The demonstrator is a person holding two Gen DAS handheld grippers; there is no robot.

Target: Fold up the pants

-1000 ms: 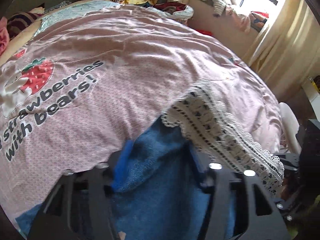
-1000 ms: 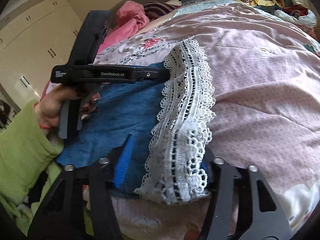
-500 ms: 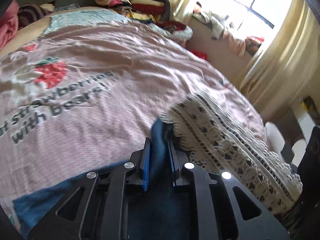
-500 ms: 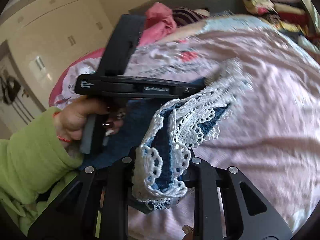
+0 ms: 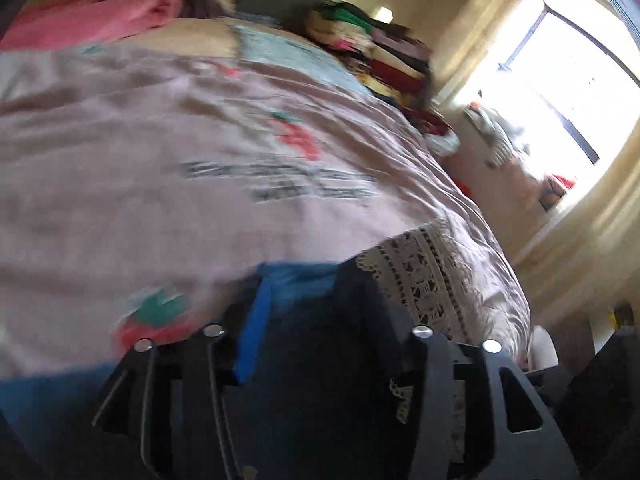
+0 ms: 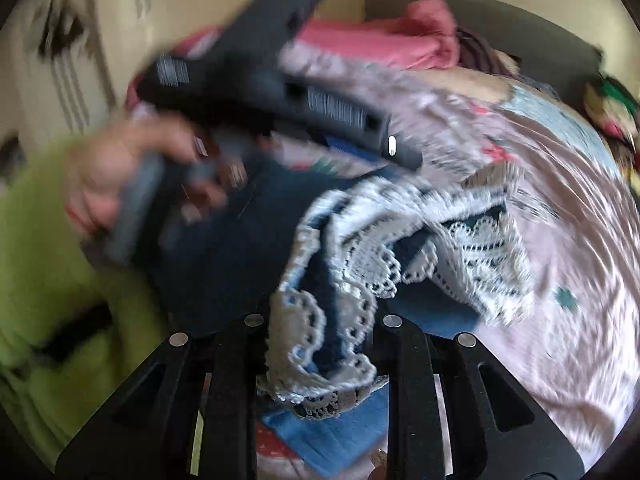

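Right gripper pinched the lace hem of the blue pants, lifting it above the pink bedspread. Left gripper sat spread around dark denim, though blur hid whether it gripped. Pants lay partly on the bed, lace draped beside.

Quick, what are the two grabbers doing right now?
Left gripper: open, its fingers apart around the pants.
Right gripper: shut on the pants' lace hem.
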